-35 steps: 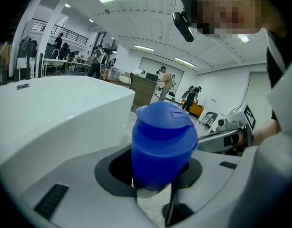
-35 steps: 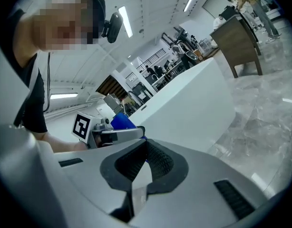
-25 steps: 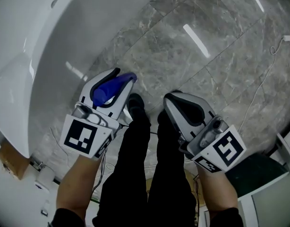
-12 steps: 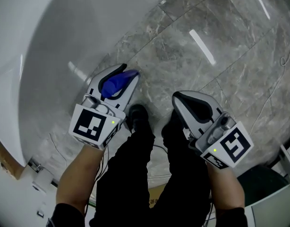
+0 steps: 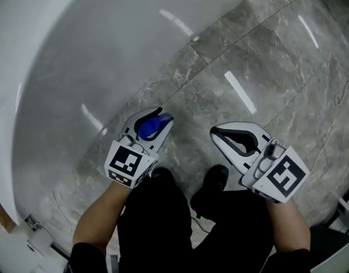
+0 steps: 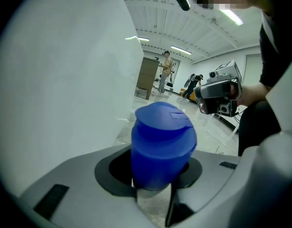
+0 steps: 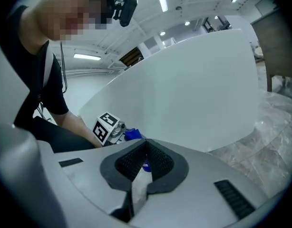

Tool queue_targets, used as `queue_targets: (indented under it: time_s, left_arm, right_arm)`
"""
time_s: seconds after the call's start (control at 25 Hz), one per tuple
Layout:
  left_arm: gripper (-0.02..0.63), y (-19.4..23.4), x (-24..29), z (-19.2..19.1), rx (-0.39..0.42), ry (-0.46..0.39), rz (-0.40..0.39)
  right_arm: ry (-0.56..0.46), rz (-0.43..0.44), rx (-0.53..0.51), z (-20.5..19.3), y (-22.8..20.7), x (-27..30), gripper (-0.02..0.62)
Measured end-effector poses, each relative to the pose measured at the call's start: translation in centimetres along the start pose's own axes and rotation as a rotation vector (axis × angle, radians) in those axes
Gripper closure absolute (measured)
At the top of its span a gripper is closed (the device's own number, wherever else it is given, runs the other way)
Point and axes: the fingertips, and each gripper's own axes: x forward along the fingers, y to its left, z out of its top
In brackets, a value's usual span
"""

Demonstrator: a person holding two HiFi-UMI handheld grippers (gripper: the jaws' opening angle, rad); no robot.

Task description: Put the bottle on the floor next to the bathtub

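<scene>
Evidently we had the left gripper [image 5: 158, 120] clenched around the bottle [image 5: 151, 127] just under its blue cap [image 6: 162, 122]. It held the bottle cap-up, low over the marble floor [image 5: 248, 67] and close beside the white bathtub [image 5: 78, 50], which we judged a fair way to set it down on its base there. Meanwhile our right gripper [image 5: 216, 132] hung off to the side, its jaws pressed together on nothing, and since the cap was closed, we couldn't see what the bottle held.
</scene>
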Motion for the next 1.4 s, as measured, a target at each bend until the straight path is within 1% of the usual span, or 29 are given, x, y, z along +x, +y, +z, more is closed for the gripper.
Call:
queue_targets:
  time_s: [0.08, 0.2, 0.32, 0.48, 0.56, 0.64, 0.72, 0.8, 0.92, 1.0, 1.08, 1.16, 1.24, 1.4]
  left_arm:
    - [0.453, 0.9, 1.2, -0.3, -0.012, -0.013, -0.013]
    - [0.451, 1.6, 2.4, -0.6, -0.009, -0.006, -0.039]
    - [0.451, 1.5, 3.1, -0.9, 0.021, 0.008, -0.069]
    - [0.451, 0.8, 4.5, -1.5, 0.075, -0.002, -0.147]
    - [0.453, 0.7, 5.1, -2.4, 0.098, 0.002, -0.17]
    - [0.452, 0.6, 5.9, -4.0, 0.105, 0.009, -0.175]
    - [0.452, 1.0, 7.0, -5.8, 0.106, 0.014, -0.161]
    - [0.451, 1.5, 8.2, -7.7, 0.106, 0.021, -0.129]
    - [0.451, 2.7, 9.5, -10.0, 0.091, 0.023, -0.044]
    - [0.451, 3.5, 10.1, -10.8, 0.099, 0.02, 0.022]
    - [0.451, 4.0, 10.6, -11.3, 0.107, 0.016, 0.068]
    - [0.451, 4.2, 11.1, -11.4, 0.082, 0.004, 0.078]
    - [0.451, 3.9, 11.7, -11.6, 0.067, -0.009, 0.072]
    - [0.449, 2.1, 12.5, -11.9, 0.114, -0.022, 0.041]
  right_arm:
    - [0.023, 0.05, 0.003, -0.5, -0.7, 0.2, 0.568]
    - [0.053, 0.09, 0.036, -1.1, -2.2, 0.8, 0.568]
    - [0.039, 0.089, 0.058, -0.4, -3.5, 1.3, 0.568]
    - [0.02, 0.088, 0.085, 0.7, -4.4, 1.0, 0.568]
    - [0.014, 0.087, 0.118, 0.4, -4.6, 1.1, 0.568]
    - [0.039, 0.107, 0.126, -0.3, -4.1, 1.5, 0.568]
    - [0.049, 0.123, 0.096, -0.1, -3.7, 1.7, 0.568]
    - [0.081, 0.121, 0.065, -0.8, -3.4, 1.7, 0.568]
    - [0.168, 0.119, 0.004, -3.0, -2.7, 1.6, 0.568]
    - [0.188, 0.132, -0.012, -3.5, -2.2, 1.5, 0.568]
    - [0.207, 0.133, -0.023, -3.8, -1.9, 1.3, 0.568]
    - [0.216, 0.123, -0.029, -3.9, -1.9, 1.2, 0.568]
    - [0.215, 0.106, -0.033, -3.9, -2.1, 1.1, 0.568]
    - [0.184, 0.078, -0.026, -3.7, -2.7, 0.7, 0.568]
